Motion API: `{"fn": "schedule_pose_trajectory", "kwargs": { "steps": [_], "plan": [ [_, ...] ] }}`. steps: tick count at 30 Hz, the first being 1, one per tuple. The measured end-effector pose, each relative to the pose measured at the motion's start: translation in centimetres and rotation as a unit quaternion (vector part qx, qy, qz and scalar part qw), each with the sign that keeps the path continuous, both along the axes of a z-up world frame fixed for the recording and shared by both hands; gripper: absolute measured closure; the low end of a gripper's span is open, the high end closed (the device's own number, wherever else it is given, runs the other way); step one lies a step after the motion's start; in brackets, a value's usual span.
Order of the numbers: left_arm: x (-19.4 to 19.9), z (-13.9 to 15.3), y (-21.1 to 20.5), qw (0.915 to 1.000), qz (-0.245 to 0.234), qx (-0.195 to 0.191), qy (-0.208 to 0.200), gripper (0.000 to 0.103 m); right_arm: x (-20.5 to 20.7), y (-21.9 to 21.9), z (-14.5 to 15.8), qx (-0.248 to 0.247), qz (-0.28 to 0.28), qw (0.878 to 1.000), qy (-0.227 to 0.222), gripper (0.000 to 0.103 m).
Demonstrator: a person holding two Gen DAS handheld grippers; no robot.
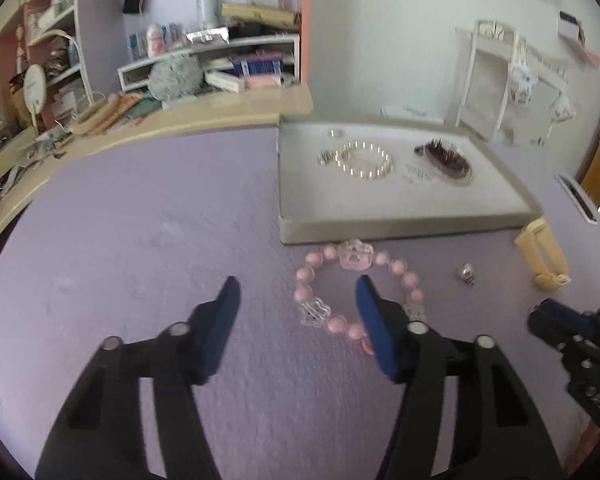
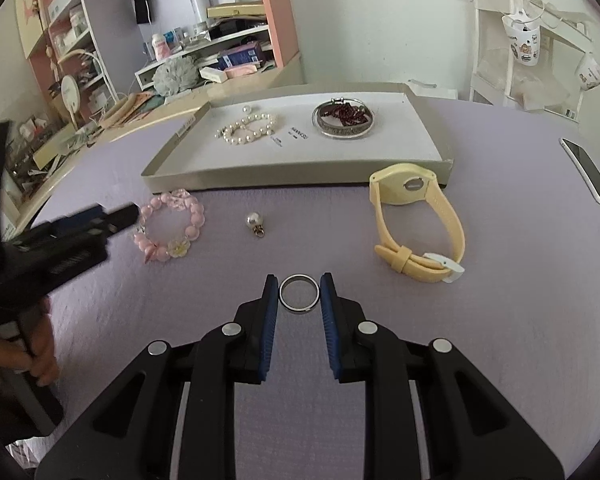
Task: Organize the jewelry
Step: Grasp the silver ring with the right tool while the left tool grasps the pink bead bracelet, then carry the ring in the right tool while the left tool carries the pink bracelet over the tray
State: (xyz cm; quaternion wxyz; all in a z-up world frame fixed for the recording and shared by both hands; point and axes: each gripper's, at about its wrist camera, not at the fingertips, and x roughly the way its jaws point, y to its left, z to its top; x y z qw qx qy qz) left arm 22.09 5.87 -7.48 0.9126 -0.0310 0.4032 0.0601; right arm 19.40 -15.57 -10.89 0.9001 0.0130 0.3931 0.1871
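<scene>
A pink bead bracelet (image 1: 340,292) with clear charms lies on the lilac table just in front of a flat grey tray (image 1: 400,228). My left gripper (image 1: 296,292) is low over it and open: its right finger sits inside the loop, the loop's left side is between the jaws, and the pads stay clear of the beads. In the right wrist view my right gripper (image 2: 300,285) is shut on a silver ring (image 2: 300,293), one pad on each side. There the pink bracelet (image 2: 170,224) lies at the left, with the left gripper (image 2: 128,214) at its edge.
The tray (image 2: 300,178) holds a pearl bracelet (image 2: 248,128), a silver bangle with dark red beads (image 2: 344,118) and small pieces. A pearl charm (image 2: 255,222), a yellow watch (image 2: 416,224) and a white phone (image 2: 590,172) lie on the table. Cluttered shelves stand behind.
</scene>
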Motion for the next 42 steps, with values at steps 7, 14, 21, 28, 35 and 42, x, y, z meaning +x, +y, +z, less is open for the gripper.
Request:
{"fn": "schedule_pose_trajectory", "kwargs": {
  "steps": [7, 14, 21, 28, 35, 42],
  "plan": [
    [1.8, -1.7, 0.1, 0.9991, -0.002, -0.027, 0.034, 0.070, 0.4, 0.1, 0.6, 0.007, 0.000, 1.000, -0.005, 0.080],
    [1.7, -1.5, -0.1, 0.9988, -0.002, -0.030, 0.039, 0.090, 0.2, 0.3, 0.9, 0.010, -0.002, 1.000, -0.009, 0.080],
    [0.1, 0.1, 0.1, 0.9990, -0.016, -0.039, 0.013, 0.090, -0.2, -0.3, 2.6, 0.018, -0.005, 0.999, -0.031, 0.080],
    [-1.3, 4.1, -0.5, 0.9983, -0.042, -0.033, -0.023, 0.090, -0.1, -1.1, 4.7, 0.031, -0.014, 0.998, -0.049, 0.080],
    [-1.3, 8.0, -1.2, 0.9966, -0.058, -0.034, -0.048, 0.090, 0.3, -1.7, 7.1, 0.037, -0.025, 0.997, -0.064, 0.080],
    [0.2, 12.1, -1.3, 0.9941, -0.067, -0.043, -0.072, 0.090, 1.9, -2.0, 9.6, 0.044, -0.035, 0.995, -0.079, 0.080]
  ]
}}
